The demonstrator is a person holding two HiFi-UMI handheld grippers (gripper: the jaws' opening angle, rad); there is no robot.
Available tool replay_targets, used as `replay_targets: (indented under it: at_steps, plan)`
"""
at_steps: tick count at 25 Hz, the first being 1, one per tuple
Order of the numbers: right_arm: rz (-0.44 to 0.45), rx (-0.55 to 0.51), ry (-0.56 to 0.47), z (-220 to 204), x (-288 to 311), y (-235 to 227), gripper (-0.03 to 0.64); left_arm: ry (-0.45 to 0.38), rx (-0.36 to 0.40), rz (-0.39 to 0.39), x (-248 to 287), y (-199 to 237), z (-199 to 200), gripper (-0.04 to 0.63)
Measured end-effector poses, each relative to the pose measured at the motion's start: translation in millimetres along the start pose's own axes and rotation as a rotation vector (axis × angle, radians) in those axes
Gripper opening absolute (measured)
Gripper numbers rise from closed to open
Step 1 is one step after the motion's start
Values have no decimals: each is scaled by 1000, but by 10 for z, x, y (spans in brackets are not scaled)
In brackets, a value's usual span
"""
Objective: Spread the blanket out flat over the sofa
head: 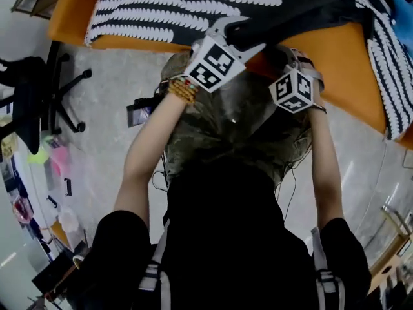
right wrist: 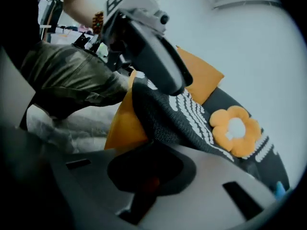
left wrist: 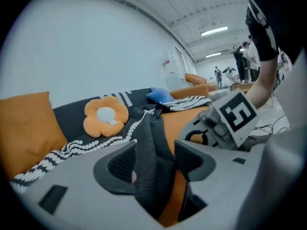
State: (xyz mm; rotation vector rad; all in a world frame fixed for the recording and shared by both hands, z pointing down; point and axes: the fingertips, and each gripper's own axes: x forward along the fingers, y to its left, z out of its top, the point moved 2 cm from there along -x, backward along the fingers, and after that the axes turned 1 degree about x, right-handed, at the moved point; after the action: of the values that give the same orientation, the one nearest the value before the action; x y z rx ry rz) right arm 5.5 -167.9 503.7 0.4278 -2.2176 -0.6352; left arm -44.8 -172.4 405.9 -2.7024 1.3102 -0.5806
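Blanket [head: 193,5], dark with white scallop rows: lies rumpled across the orange sofa [head: 71,11], front edge lifted. Left gripper [left wrist: 156,157] is clamped on a thick fold; right gripper [right wrist: 148,170] is closed on the edge nearby. Step: spreading. Next, likely: draw the grips apart and lower the cloth flat. Writing: none legible, only coded squares on the marker cubes [head: 213,63].

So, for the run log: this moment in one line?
left gripper: shut on blanket | right gripper: shut on blanket | blanket: partly spread on sofa
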Motion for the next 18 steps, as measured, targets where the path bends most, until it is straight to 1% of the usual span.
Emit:
replay_targets:
  at_steps: [1,2,3,4,5,6,7,8,9,11,12,13,14,15,16,17,18]
  plan:
    - [-1,9,-19,-9,-81,8,17,5,24,43,-8,-155,-22,276]
    - [-9,-6,-35,-12,-152,9,20,7,48,77,-11,-317,-54,268]
    - [-25,-43,-45,-25,-208,1,22,8,81,100,0,-468,-89,242]
    - [-46,-90,-46,-55,-248,-25,20,11,123,109,28,-593,-123,202]
    - [-63,-131,-38,-100,-272,-70,69,17,165,107,69,-682,-152,195]
    - [-71,-150,-30,-144,-284,-125,116,24,193,101,117,-727,-176,196]
    - [-68,-139,-28,-178,-283,-184,136,32,196,94,168,-731,-200,196]
    - [-57,-93,-36,-195,-264,-241,137,41,168,88,226,-704,-236,196]
    - [-40,-14,-53,-204,-221,-295,137,52,112,80,290,-658,-293,196]
    - [2,180,-69,-235,-108,-371,135,72,-22,67,406,-570,-430,196]
    - [11,233,-60,-251,-72,-382,149,75,-53,69,433,-550,-471,191]
    - [6,231,-43,-248,-55,-373,146,78,-47,77,432,-546,-491,164]
    - [-13,185,-20,-218,-43,-349,104,85,-15,90,407,-544,-502,149]
    - [-39,122,3,-167,-31,-316,15,95,25,105,367,-535,-514,81]
    - [-61,72,23,-114,-28,-278,11,105,56,114,322,-533,-527,49]
    - [-70,55,36,-82,-46,-234,9,111,65,113,283,-552,-539,39]
    - [-66,65,42,-87,-89,-182,8,111,51,100,255,-596,-550,27]
